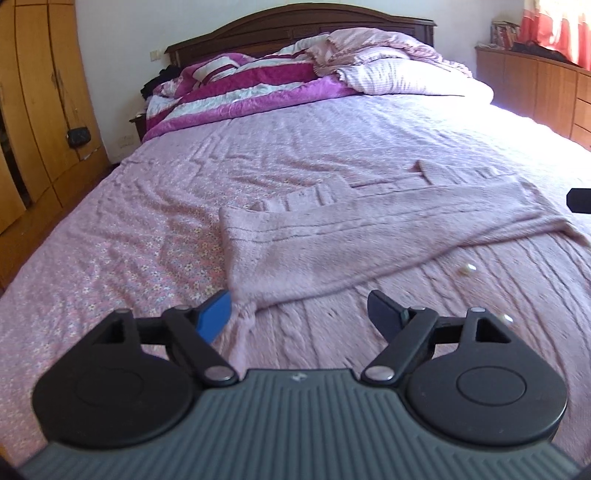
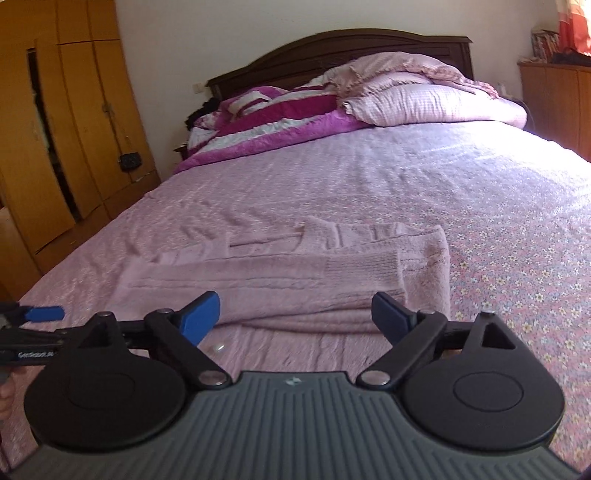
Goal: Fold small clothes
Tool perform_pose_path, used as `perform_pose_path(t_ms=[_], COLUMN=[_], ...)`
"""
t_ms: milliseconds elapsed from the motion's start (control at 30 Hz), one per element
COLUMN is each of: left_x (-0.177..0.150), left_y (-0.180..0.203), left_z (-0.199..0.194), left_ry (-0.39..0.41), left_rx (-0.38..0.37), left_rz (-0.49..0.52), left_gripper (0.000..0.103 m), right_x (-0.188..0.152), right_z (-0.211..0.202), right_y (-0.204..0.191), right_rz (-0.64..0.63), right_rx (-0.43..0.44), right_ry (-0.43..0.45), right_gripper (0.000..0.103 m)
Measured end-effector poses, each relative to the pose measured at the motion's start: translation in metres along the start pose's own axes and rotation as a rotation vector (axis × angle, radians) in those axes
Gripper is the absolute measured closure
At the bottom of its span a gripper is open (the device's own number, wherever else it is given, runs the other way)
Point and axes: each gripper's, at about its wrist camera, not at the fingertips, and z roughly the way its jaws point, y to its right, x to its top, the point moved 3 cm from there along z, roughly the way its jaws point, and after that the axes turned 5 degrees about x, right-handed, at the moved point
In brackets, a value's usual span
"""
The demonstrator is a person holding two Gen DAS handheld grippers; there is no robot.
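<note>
left wrist: low over bed [image 1: 258,155], faces headboard [image 1: 295,22] at 12 o'clock | right wrist: same heading, close | shared: sweater [image 1: 369,229], wardrobe [image 2: 74,129] at 10 o'clock

Ahead of the hand-held gripper, a bed [image 1: 295,155] with dark headboard [image 1: 295,22] meets a white wall [image 2: 258,22]. Wooden wardrobe [image 1: 37,110] left; low cabinet [image 1: 535,85] right, under what seems a sunlit, curtained window.

Bright right-side daylight, fisheye-bent edges, slight blur
</note>
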Motion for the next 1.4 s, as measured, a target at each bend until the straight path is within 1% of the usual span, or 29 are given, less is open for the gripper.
perform_pose_path(t_ms=[233,333,433,567,700,833,933,1000,1100,1167,1267,1400], left_x=[-0.019,-0.033,-0.048,-0.067,-0.086,-0.103,-0.108,-0.108,-0.106,-0.106,-0.106,-0.102], left_y=[0.012,0.015,0.015,0.015,0.012,0.016,0.018,0.02,0.023,0.023,0.022,0.021], left_z=[-0.045,-0.06,-0.069,-0.079,-0.079,-0.082,-0.084,-0.086,-0.087,-0.087,-0.086,-0.086], left_ry=[0.007,-0.002,-0.033,-0.06,-0.118,-0.142,-0.169,-0.171,-0.162,-0.159,-0.162,-0.148], left_rx=[-0.024,-0.03,-0.056,-0.061,-0.072,-0.087,-0.187,-0.219,-0.207,-0.195,-0.177,-0.163], left_rz=[0.017,0.003,-0.016,-0.013,-0.011,0.017,-0.002,0.0,0.018,0.013,0.009,0.03], left_gripper=[0.021,0.021,0.021,0.021,0.021,0.021,0.021,0.021,0.021,0.021,0.021,0.021], right_x=[-0.026,-0.046,-0.068,-0.097,-0.119,-0.13,-0.139,-0.146,-0.161,-0.169,-0.174,-0.183], right_z=[-0.051,-0.064,-0.073,-0.08,-0.08,-0.074,-0.071,-0.067,-0.06,-0.054,-0.048,-0.044], right_y=[-0.029,-0.038,-0.046,-0.054,-0.054,-0.055,-0.066,-0.076,-0.09,-0.094,-0.096,-0.102], right_rz=[-0.069,-0.108,-0.148,-0.213,-0.238,-0.271,-0.337,-0.399,-0.534,-0.595,-0.622,-0.669], right_rx=[0.029,0.017,0.014,-0.027,-0.048,-0.043,-0.024,-0.02,-0.04,-0.052,-0.051,-0.007], right_ry=[-0.008,-0.038,-0.079,-0.125,-0.175,-0.244,-0.295,-0.34,-0.419,-0.455,-0.493,-0.537], right_gripper=[0.003,0.002,0.0,0.0,0.0,0.0,0.0,0.0,0.0,0.0,0.0,0.0])
